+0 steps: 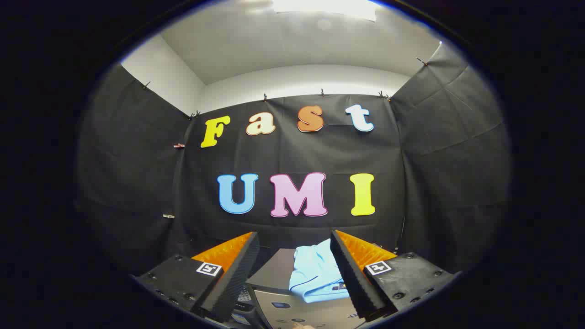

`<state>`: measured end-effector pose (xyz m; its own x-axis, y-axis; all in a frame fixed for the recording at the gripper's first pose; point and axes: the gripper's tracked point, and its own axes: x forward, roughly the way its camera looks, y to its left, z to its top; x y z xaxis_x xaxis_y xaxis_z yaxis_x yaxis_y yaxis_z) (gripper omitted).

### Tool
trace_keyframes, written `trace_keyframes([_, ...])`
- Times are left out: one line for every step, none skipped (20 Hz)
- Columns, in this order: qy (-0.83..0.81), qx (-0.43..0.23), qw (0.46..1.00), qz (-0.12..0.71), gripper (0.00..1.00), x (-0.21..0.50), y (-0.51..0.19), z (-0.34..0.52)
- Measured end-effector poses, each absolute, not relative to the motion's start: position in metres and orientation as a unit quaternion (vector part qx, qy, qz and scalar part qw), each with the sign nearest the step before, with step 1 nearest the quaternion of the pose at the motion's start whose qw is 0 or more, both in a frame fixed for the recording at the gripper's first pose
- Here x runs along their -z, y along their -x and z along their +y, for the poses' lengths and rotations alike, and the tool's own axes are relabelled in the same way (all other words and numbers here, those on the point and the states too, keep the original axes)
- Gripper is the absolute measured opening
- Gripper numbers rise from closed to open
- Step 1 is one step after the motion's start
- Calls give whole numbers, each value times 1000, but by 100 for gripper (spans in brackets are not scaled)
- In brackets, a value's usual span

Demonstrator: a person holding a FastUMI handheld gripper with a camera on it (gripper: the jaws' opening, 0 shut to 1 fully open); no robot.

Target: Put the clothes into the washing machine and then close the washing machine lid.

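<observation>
Clothes [315,273], a folded light-blue garment, lay on the dark lid of the washing machine [274,274], between and just ahead of the fingers. The gripper [295,269] hung with its fingers spread wide apart, clamped on nothing.

Fisheye camera riding on the gripper [295,256], looking forward along its two fingers.

It sits low and faces the booth's back wall [292,155] almost level, tilted up enough to take in the ceiling [292,45]. The fingers stand apart in the foreground; between and just beyond them, close below the lens, lie the washing machine [274,274] top and light blue clothes [313,272].
</observation>
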<state>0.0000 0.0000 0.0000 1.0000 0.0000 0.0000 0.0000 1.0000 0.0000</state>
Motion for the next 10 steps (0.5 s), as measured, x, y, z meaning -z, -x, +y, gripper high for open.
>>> trace_keyframes([2,0,1000,0,98,1,0,1])
trace_keyframes([3,-1,1000,1,98,0,-1,1])
trace_keyframes([3,-2,1000,0,98,0,-1,1])
trace_keyframes([2,-3,1000,1,98,0,-1,1])
trace_keyframes([0,-2,1000,1,98,0,-1,0])
trace_keyframes([-3,0,1000,1,98,0,0,-2])
trace_keyframes([-4,1,1000,1,98,-1,0,-4])
trace_keyframes([-5,1,1000,0,98,-2,0,-3])
trace_keyframes([-5,0,1000,0,98,-3,0,-3])
trace_keyframes([-4,-1,1000,0,98,-3,0,-2])
